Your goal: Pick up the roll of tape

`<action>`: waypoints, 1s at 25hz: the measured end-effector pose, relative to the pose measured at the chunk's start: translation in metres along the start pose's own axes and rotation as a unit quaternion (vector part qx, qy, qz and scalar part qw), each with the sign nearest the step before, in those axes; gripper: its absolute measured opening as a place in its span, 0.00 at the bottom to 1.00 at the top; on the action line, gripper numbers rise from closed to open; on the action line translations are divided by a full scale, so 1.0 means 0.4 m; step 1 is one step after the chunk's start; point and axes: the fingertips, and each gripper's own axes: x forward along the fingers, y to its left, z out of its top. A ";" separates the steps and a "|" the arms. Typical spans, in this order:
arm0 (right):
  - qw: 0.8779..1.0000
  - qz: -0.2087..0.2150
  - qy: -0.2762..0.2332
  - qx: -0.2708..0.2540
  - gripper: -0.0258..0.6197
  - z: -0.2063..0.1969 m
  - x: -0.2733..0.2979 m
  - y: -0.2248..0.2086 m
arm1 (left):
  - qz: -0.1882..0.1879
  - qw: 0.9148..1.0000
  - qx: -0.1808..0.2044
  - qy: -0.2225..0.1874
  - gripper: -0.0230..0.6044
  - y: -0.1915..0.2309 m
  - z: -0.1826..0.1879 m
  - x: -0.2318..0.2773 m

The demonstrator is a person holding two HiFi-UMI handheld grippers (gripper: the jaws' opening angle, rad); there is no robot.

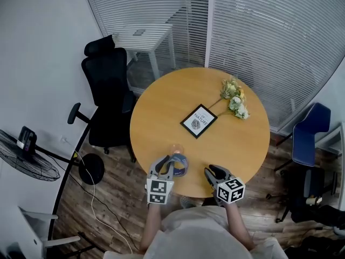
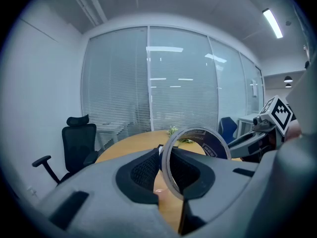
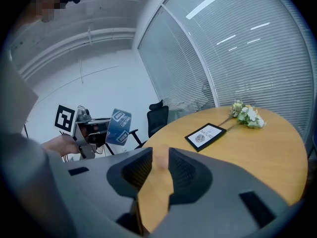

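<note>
Here, seen from above, a person stands at the near edge of a round wooden bench point(image 1: 161, 107) with a hand-held gripper in each hand.

The left hand-held gripper point(image 1: 164, 165) is clamped on the tape point(image 1: 179, 166). In the left gripper view the roll point(image 2: 216, 144) stands on edge. Its band runs between the two pads, one pad outside the ring and the other apparently inside the hole. Pinching the wall this way suits narrow jaws better than spanning the whole roll, and it keeps the ring from rolling free. The right gripper view shows the blue-labelled tape point(image 3: 119, 127) up in the air against the far wall, clear of the bench. The pickup looks largely done.

The right hand-held gripper point(image 1: 214, 172) hovers just beside the left, over the bench edge. Its jaws stand apart with only bare wood showing between them. It seems to be waiting out of the way, since one gripper is enough for this job.

Further across the bench lie a black-framed picture point(image 1: 198, 121) and a small spray of flowers point(image 1: 234, 99), well apart from the tape. A black office chair point(image 1: 108, 90) stands at the left.
</note>
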 end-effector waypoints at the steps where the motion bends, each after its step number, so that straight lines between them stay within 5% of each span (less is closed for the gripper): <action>1: 1.000 0.000 0.000 -0.001 0.19 0.000 0.001 0.001 | 0.003 1.000 -0.003 -0.001 0.13 0.003 -0.002 -0.001; 25: 1.000 -0.003 -0.012 0.001 0.08 0.005 0.006 0.017 | 0.001 0.999 -0.031 0.011 0.13 0.008 -0.081 -0.003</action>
